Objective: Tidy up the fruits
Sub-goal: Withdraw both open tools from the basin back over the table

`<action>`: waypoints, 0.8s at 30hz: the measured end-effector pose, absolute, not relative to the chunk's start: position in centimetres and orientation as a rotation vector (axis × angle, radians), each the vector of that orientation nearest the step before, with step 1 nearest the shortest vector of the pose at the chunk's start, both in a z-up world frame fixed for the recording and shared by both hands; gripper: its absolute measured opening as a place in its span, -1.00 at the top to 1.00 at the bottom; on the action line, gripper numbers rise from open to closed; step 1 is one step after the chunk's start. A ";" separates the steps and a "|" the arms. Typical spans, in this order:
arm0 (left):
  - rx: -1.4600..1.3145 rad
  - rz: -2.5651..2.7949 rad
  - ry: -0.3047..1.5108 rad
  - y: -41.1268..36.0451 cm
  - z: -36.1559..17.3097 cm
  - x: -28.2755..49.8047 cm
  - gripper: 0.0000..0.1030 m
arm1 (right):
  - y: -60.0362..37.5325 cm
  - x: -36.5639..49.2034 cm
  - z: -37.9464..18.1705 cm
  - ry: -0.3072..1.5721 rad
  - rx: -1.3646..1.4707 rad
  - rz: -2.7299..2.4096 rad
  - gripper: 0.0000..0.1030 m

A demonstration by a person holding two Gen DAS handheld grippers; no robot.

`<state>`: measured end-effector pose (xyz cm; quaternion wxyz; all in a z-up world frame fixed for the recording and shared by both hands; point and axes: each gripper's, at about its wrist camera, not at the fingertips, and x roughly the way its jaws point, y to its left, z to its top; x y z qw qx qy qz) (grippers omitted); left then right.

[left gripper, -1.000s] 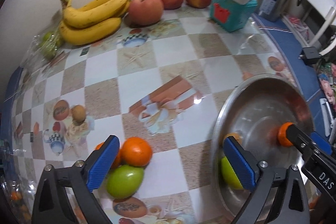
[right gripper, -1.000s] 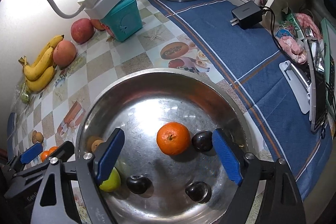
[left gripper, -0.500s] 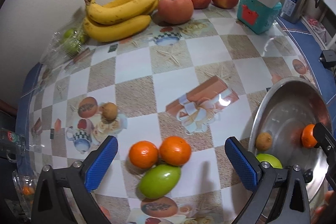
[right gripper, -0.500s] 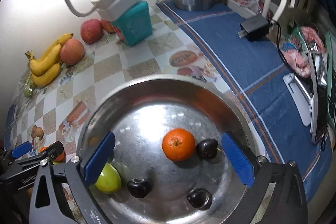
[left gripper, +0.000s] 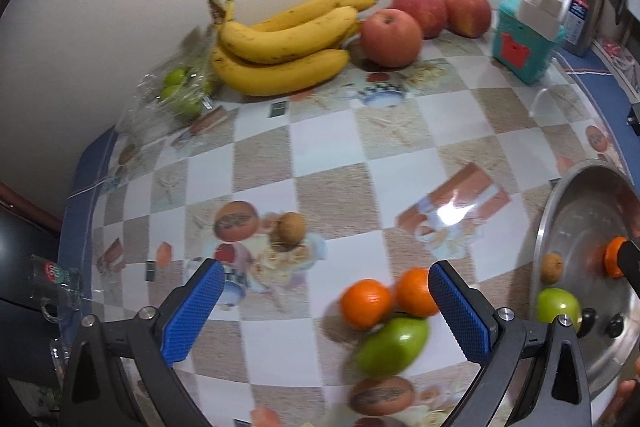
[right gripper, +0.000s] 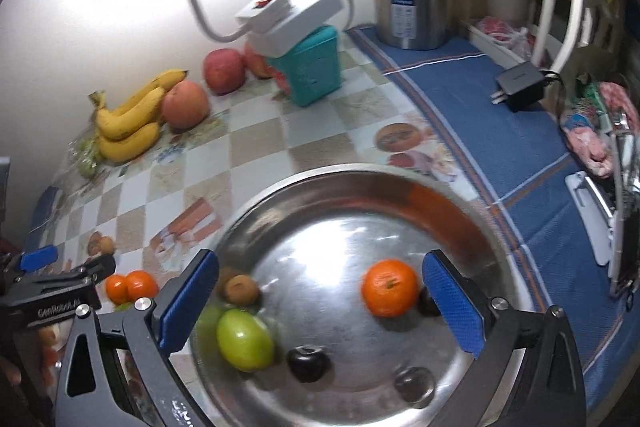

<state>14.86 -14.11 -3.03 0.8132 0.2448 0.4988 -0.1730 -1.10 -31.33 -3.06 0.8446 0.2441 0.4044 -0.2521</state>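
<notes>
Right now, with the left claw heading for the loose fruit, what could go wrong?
1. The two oranges and the green fruit touch in a tight cluster, so the open left claw may nudge one and send it rolling.
2. The bowl already holds round fruit lying loose; a dropped piece could knock them about.
3. Both views are blurred, so aim is uncertain.

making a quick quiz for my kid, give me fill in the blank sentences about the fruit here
1. The round steel bowl holds one ___ tangerine.
2. Outside the bowl, ___ tangerines touch the green oval fruit on the checkered tablecloth.
3. The yellow bananas lie beside three red ___.
4. Both grippers hold ___.

Missing: orange; two; apples; nothing
</notes>
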 end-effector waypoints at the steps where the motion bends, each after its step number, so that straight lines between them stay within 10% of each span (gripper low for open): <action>1: 0.525 -0.362 1.062 -13.7 -3.0 15.1 -1.00 | -31.0 -0.9 -3.0 0.854 0.512 -0.523 -0.97; 24: 0.293 -0.206 1.206 -2.1 -3.9 20.6 -1.00 | -19.6 6.8 -3.0 0.939 0.351 -0.233 -0.97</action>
